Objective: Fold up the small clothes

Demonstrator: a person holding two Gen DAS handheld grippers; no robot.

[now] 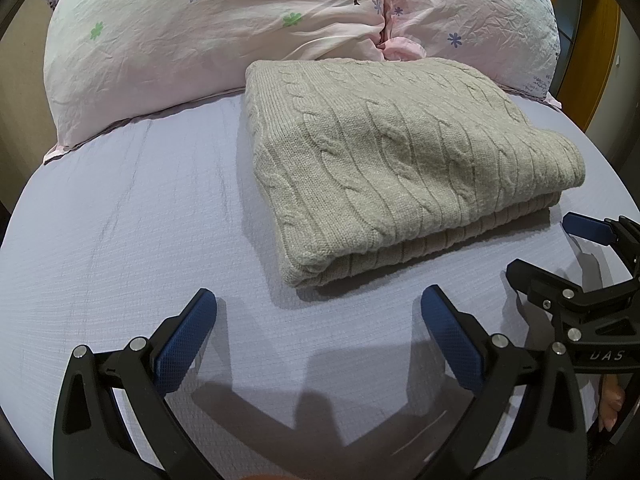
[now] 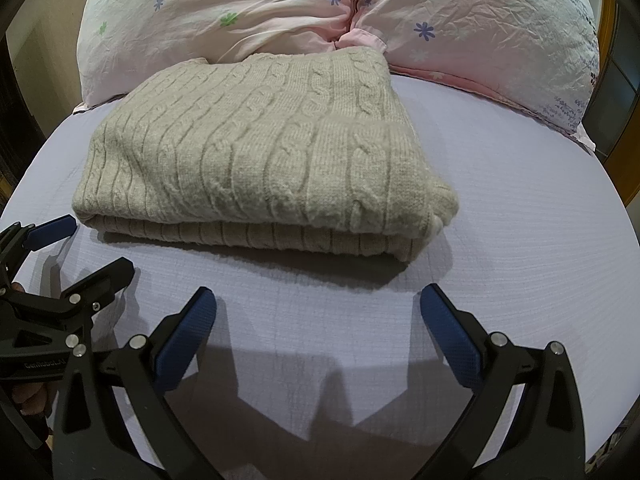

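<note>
A beige cable-knit sweater [image 1: 396, 160] lies folded into a thick rectangle on the lilac bed sheet [image 1: 140, 220]; it also shows in the right wrist view [image 2: 260, 152]. My left gripper [image 1: 319, 320] is open and empty, hovering over the sheet just in front of the sweater's near left corner. My right gripper [image 2: 318, 320] is open and empty, in front of the sweater's near edge. The right gripper shows at the right edge of the left wrist view [image 1: 548, 248], and the left gripper at the left edge of the right wrist view [image 2: 92, 244]. Neither touches the sweater.
Two pink floral pillows [image 1: 208, 40] [image 1: 480, 20] lie against the head of the bed, right behind the sweater. A wooden frame [image 1: 600, 60] stands at the far right. Bare sheet stretches to the left of the sweater and in front of it.
</note>
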